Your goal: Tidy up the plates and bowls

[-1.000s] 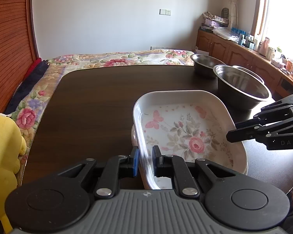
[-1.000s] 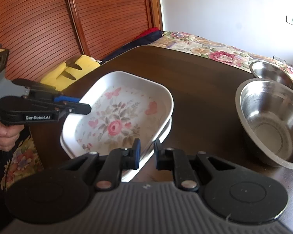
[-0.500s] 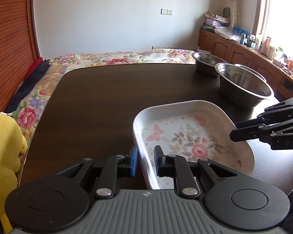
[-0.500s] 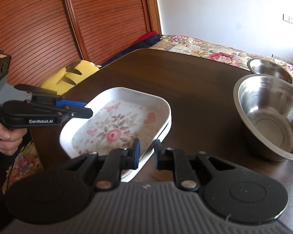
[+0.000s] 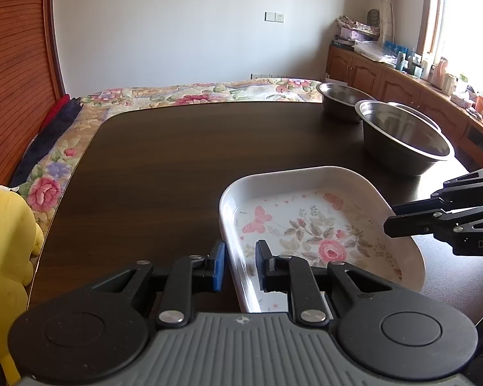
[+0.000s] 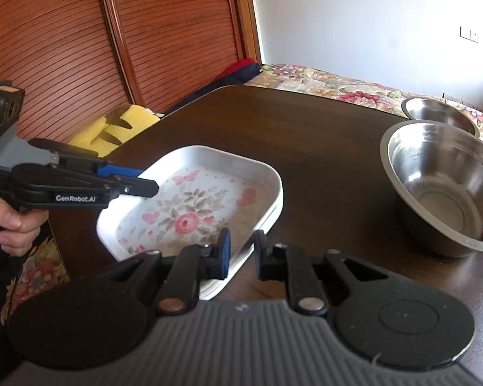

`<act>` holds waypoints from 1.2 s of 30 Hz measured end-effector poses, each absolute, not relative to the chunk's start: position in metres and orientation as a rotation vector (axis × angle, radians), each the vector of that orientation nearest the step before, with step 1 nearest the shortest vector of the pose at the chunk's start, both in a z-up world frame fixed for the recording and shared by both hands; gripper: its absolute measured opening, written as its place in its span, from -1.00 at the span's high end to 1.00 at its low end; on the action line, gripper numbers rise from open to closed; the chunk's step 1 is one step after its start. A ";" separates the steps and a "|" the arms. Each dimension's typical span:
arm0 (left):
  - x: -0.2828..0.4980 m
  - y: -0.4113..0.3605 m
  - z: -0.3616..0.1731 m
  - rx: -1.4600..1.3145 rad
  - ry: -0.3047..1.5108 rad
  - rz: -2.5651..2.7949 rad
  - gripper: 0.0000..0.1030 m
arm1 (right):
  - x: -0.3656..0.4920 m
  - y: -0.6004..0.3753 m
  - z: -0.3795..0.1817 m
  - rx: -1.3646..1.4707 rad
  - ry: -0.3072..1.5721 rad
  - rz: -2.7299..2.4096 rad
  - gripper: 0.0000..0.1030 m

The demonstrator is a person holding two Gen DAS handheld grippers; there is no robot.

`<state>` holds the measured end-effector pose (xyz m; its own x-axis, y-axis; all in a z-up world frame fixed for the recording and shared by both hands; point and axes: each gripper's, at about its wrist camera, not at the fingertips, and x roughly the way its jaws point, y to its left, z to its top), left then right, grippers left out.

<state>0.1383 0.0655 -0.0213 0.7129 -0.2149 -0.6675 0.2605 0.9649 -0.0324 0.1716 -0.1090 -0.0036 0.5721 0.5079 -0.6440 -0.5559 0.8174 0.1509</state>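
Observation:
A white rectangular dish with a rose print (image 5: 306, 225) (image 6: 193, 209) lies nested on a second white dish (image 6: 271, 220) on the dark table (image 5: 177, 167). My left gripper (image 5: 240, 265) straddles the near-left rim, its jaws a little apart, with a gap between the rim and the right finger. In the right wrist view it (image 6: 148, 188) sits at the dish's far rim. My right gripper (image 6: 243, 254) is shut on the opposite rim and shows from the side (image 5: 391, 222) in the left view. A large steel bowl (image 5: 402, 135) (image 6: 441, 186) and a smaller one (image 5: 341, 95) (image 6: 438, 114) stand beyond.
A yellow plush toy (image 5: 3, 241) (image 6: 119, 125) sits off the table's left edge. A hand (image 6: 13, 225) grips the left tool. A flowered bedcover (image 5: 193, 96) lies past the far edge, and wooden cabinets (image 5: 386, 77) line the right wall. Bare tabletop lies left of the dish.
The flowered dish has come down and toward me, flat onto the lower dish. My left gripper's jaws have widened around the rim. The right gripper's jaws keep the same gap.

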 end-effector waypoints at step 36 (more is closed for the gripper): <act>0.176 0.001 0.015 0.082 0.600 -0.311 -1.00 | 0.163 -0.226 0.023 0.041 0.445 0.392 0.53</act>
